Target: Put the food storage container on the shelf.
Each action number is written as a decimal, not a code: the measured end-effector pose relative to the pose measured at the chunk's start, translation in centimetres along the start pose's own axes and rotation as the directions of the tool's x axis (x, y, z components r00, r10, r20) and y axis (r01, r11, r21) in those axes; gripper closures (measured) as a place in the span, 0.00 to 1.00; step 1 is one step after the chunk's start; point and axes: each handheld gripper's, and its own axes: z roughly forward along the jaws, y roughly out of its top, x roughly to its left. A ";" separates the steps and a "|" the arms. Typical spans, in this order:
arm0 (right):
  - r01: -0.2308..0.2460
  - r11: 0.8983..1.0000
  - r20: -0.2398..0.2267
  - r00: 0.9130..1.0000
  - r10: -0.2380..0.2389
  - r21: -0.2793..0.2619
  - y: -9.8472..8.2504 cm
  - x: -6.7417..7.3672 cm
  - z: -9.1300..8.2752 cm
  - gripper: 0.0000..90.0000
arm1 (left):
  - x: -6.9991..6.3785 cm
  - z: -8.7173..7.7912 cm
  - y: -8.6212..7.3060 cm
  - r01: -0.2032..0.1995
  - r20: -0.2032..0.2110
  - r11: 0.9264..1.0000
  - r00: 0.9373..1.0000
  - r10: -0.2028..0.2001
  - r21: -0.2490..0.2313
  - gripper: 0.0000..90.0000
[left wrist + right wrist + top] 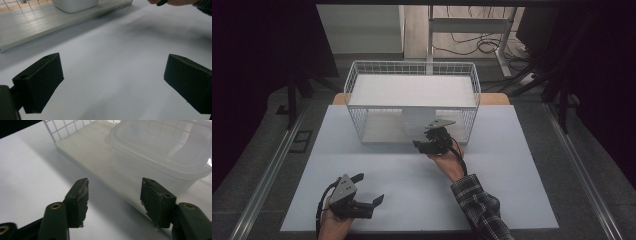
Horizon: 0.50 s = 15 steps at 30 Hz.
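Observation:
A translucent plastic container with a lid [160, 152] sits on the bottom board [95, 157] of a white wire rack [412, 67]; in the high view the container [414, 121] is under the rack's top shelf. My right gripper [113, 195] stands open just in front of the board's edge, its jaws short of the container and touching nothing; in the high view the right gripper [424, 140] is at the rack's front. My left gripper [371, 188] rests near the table's front left, wide open and empty [112, 75].
The white table [492, 190] carries the rack at its back centre. In the left gripper view the rack's board [37, 27] and container base [75, 5] lie ahead, and the other hand [175, 2] is at top right. Cables and a desk frame [472, 25] lie beyond.

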 end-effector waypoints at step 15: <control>0.028 1.000 -0.044 0.999 -0.028 -0.009 -1.6 1.4 -2.3 0.15 | 0.1 0.1 0.0 0.010 0.000 1.000 1.000 -0.010 0.019 0.02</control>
